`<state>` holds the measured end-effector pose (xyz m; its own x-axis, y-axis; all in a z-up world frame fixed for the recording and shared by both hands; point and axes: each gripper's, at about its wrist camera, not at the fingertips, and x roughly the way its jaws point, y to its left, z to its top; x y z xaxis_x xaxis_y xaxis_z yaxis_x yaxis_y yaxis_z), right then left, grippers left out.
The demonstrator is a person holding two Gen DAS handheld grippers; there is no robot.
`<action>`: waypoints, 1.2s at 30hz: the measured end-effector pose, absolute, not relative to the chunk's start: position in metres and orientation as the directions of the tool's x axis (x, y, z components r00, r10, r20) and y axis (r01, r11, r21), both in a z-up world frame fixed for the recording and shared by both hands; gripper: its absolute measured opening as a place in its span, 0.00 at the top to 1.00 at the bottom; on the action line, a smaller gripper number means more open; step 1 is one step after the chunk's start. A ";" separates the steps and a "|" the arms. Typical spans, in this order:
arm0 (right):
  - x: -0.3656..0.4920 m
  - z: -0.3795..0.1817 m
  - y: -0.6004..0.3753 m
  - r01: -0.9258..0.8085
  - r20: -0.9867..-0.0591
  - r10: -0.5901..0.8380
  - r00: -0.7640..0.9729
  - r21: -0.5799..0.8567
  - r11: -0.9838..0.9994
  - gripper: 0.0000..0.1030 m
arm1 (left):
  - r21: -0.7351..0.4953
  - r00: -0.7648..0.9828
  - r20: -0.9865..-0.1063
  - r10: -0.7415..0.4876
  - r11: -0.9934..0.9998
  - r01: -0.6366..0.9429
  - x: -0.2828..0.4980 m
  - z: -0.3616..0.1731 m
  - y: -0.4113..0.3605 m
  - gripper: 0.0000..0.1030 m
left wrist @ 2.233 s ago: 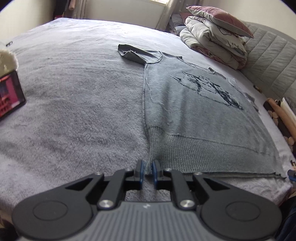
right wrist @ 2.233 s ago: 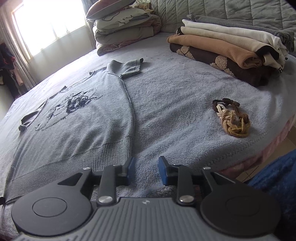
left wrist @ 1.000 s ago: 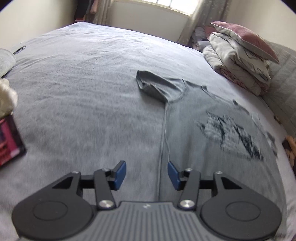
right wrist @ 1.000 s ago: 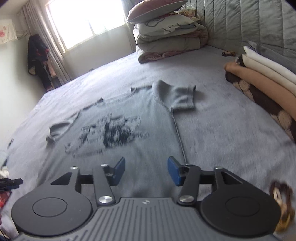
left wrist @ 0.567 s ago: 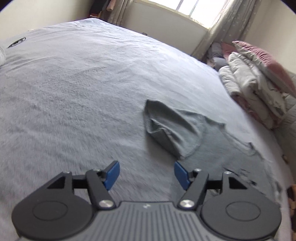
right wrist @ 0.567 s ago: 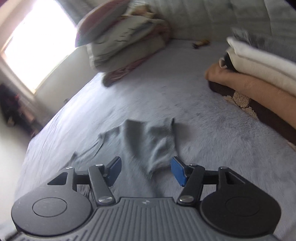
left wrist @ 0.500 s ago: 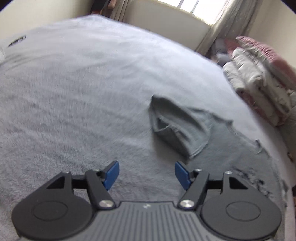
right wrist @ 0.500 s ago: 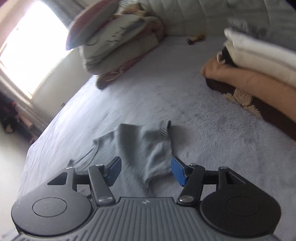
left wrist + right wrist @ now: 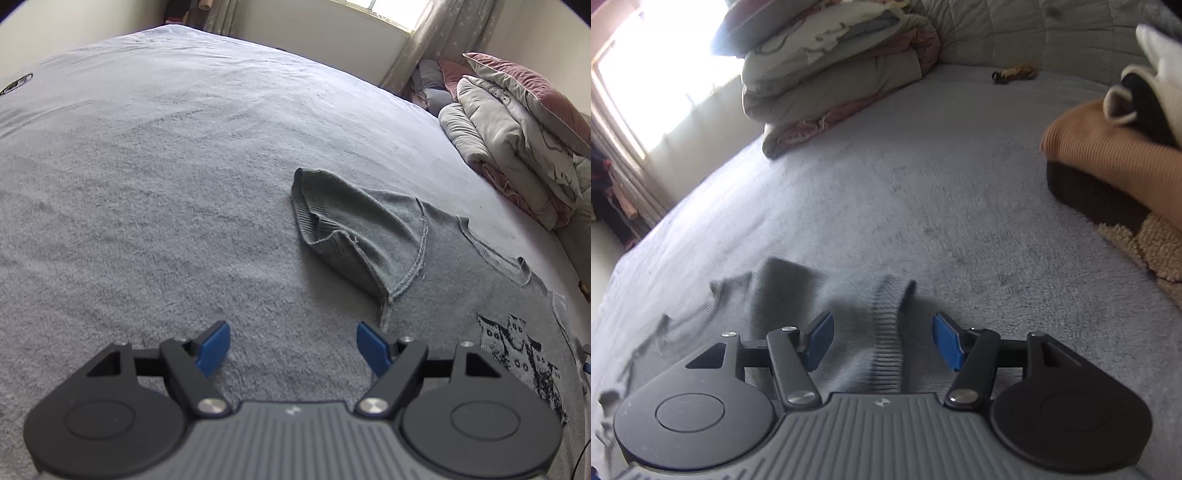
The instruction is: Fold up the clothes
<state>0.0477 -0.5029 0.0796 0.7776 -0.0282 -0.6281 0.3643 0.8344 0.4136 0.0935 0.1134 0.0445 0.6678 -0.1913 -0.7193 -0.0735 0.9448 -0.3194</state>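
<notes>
Since the grey knit top (image 9: 461, 280) lies flat, print side up, on the bed (image 9: 166, 166), each gripper sits near one short sleeve; my read is that folding the sleeves inward is the step in hand.

Left gripper (image 9: 293, 347): jaws opening, nothing between them but bedcover. The left sleeve (image 9: 354, 229) sits ahead and to the right, cuff partly turned over, not touched. The wide gap looks set to take the bunched cuff.

Right gripper (image 9: 882, 341): jaws apart, not pressing anything. The ribbed cuff of the right sleeve (image 9: 886, 332) lies in the gap between them, apart from both pads. That view is motion-blurred, so I cannot tell how high the jaws are above the cloth.

Off to the right, a stack of folded clothes (image 9: 1108, 166) sits clear of the working area, probably the done pile.

Counts:
- tops being folded: one
- sleeves: two, one per gripper
- folded stacks: one; orange, white, black and brown layers show, total unclear
- bedding piles (image 9: 517, 136) near the window: one
</notes>
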 end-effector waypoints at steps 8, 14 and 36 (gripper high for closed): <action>0.056 0.076 -0.492 0.316 -0.594 -0.021 0.804 0.397 0.862 0.92 | -0.334 0.671 -0.712 -0.205 0.940 -0.068 0.091 0.047 0.112 0.25; 0.045 0.112 -0.459 0.287 -0.506 -0.117 0.855 0.273 0.918 0.92 | -0.332 0.684 -0.702 -0.200 0.941 -0.065 0.089 0.048 0.112 0.25; 0.025 0.127 -0.246 -0.243 -0.562 -0.021 0.827 -0.391 0.888 0.86 | -0.332 0.701 -0.686 -0.195 0.941 -0.063 0.082 0.056 0.110 0.24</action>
